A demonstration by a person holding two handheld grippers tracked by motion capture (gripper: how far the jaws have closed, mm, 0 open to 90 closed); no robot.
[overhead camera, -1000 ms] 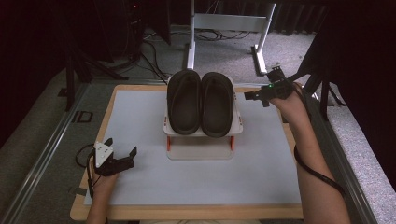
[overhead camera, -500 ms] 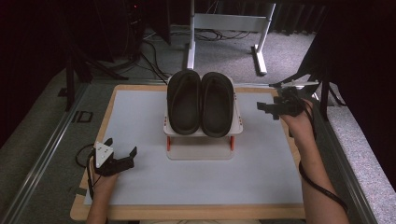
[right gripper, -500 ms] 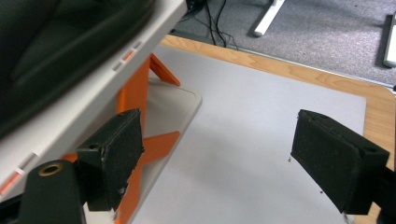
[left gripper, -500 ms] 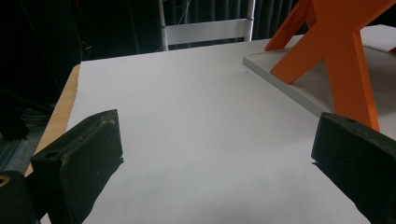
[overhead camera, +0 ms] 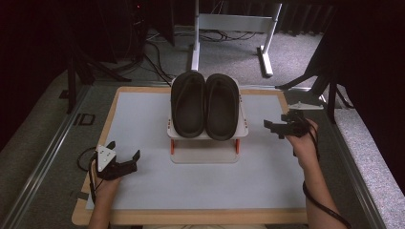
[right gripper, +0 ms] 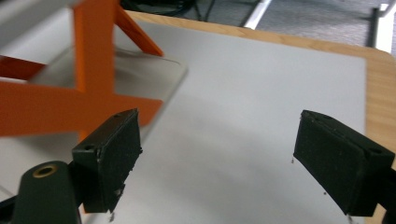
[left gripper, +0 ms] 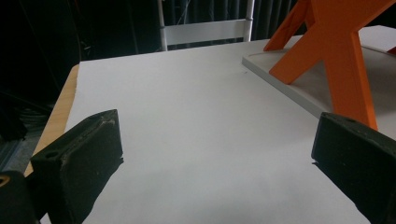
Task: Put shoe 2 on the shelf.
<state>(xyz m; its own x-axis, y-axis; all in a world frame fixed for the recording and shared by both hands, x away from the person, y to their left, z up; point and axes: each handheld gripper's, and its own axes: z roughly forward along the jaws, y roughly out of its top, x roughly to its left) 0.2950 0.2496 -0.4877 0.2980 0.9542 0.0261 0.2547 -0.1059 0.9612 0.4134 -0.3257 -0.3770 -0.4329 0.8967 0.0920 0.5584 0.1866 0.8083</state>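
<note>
Centrally, a pair of dark slippers is seen side by side on a small white rack with orange legs, on the counter. The left gripper and the right gripper are held wide open, empty, well apart from the rack.

In my right gripper's view the orange rack leg ahead-left of my jaws is blurred and cut off by the top and left edges. In my left gripper's view the orange leg ahead-right runs off the top edge, hiding whatever rests above.
</note>
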